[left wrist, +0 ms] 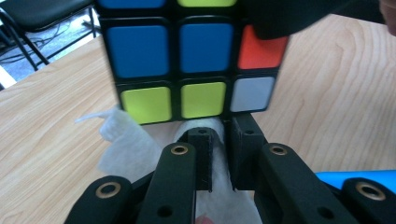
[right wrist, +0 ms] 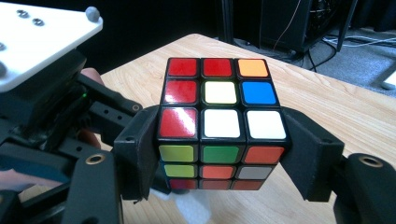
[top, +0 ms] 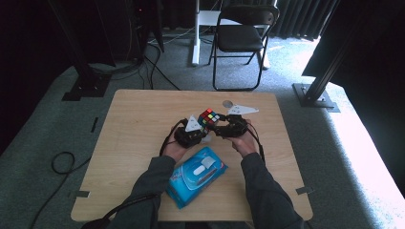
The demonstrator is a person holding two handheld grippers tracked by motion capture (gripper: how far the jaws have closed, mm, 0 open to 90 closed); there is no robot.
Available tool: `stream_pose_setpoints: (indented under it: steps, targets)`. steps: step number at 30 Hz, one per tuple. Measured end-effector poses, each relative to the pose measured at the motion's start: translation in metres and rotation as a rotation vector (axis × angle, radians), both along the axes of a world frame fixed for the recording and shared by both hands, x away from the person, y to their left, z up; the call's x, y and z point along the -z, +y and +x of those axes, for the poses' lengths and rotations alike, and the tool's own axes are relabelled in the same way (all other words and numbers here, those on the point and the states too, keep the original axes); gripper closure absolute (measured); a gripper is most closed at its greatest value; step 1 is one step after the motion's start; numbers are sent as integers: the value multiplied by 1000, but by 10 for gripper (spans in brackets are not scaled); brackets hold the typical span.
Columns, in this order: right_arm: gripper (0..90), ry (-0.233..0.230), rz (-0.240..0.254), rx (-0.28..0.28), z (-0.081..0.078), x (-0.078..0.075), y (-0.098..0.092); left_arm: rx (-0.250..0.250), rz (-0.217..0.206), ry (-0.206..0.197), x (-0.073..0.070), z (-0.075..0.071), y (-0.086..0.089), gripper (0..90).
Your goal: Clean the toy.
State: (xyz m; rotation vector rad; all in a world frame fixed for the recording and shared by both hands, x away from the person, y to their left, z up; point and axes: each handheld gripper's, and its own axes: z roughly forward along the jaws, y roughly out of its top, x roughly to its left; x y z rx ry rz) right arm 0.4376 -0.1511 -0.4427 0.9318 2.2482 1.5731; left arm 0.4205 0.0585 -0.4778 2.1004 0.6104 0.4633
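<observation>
Work in hand: wiping a Rubik's cube point(right wrist: 223, 125) with a white wet wipe point(left wrist: 128, 142). The landmark for all places below is the cube.

Right gripper point(right wrist: 223, 149): jaws clamped on the cube, one pad on each side face, gripping the lower layers. The cube is held clear of the table point(top: 143, 124), over its middle. In the right gripper view the top face reads red, red, orange / red, white, blue / red, white, white.

Left gripper point(left wrist: 219, 158): jaws nearly together, pinching the wipe. A loose tail of it hangs out to one side, just beside the cube's bottom edge. In the high view the left gripper point(top: 191, 133) sits on the person's-left side of the cube and the right gripper point(top: 232, 126) on the opposite side.

Key relation: in the left gripper view the cube lies straight ahead of the jaw tips and slightly above them. The face toward it shows a blue row above a yellow, yellow, white row. The wipe-bearing tips are just under that bottom row. I cannot tell whether the wipe touches the face. Judgement: the left hand is the working one, and the next stroke should go up across this face while the right holds steady.

Surface: pale wood-grain table. A blue wet-wipe pack point(top: 197, 175) lies on the near side of the cube, between the forearms. A small grey disc point(top: 228, 103) lies beyond the cube.

Room: grey carpet, black folding chair point(top: 241, 36) beyond the cube, dark curtains, floor cables.
</observation>
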Motion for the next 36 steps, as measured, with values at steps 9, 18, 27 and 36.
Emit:
stream_pose_setpoints:
  steps: [9, 18, 27, 36]
  targets:
    - [345, -1, 6, 15, 1, 0, 0, 53, -1, -2, -1, -4, -4, 815]
    - [345, -3, 13, 14, 0, -1, 0, 62, -4, -10, -1, -4, -5, 812]
    - [345, -7, 14, 0, -1, -2, 0, 10, -18, -14, -2, 0, 2, 812]
    - [345, -3, 15, 6, -1, -1, -4, -23, -35, -9, -4, 4, 11, 812]
